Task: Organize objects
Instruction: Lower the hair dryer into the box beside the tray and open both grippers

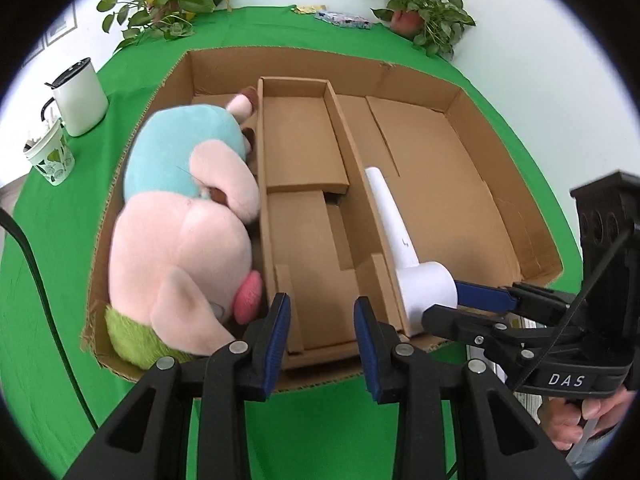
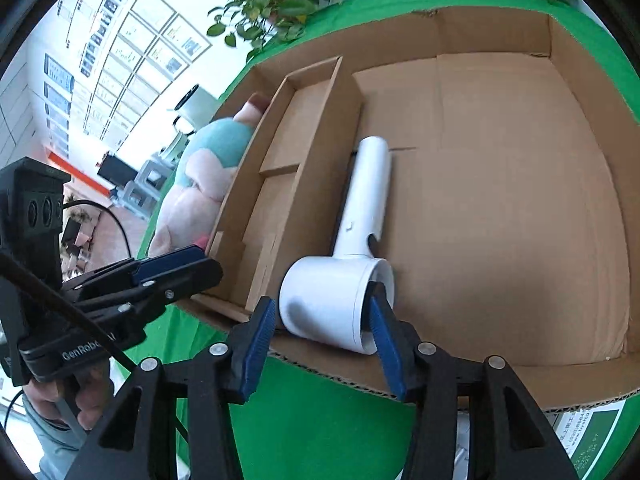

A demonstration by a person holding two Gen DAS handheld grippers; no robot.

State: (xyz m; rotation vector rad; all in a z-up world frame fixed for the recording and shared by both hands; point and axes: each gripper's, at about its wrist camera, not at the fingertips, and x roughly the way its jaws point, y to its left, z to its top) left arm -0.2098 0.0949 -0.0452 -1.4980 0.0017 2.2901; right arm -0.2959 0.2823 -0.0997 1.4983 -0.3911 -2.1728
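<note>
A white hair dryer (image 1: 404, 248) lies in the right compartment of a large cardboard box (image 1: 520, 216), against the narrow inner tray (image 1: 304, 184). It also shows in the right wrist view (image 2: 344, 276). My right gripper (image 2: 320, 320) is open, its fingers on either side of the dryer's barrel, not closed on it; it also shows in the left wrist view (image 1: 464, 304). A plush pig (image 1: 188, 220) with a teal shirt fills the left compartment. My left gripper (image 1: 322, 332) is open and empty above the box's near edge, by the tray.
The box sits on a green cloth (image 1: 60, 280). A white mug (image 1: 80, 98) and a paper cup (image 1: 50, 156) stand at the left. Potted plants (image 1: 420, 4) and a flat packet (image 1: 342, 20) line the back. A printed carton (image 2: 588, 436) lies near the box's right front.
</note>
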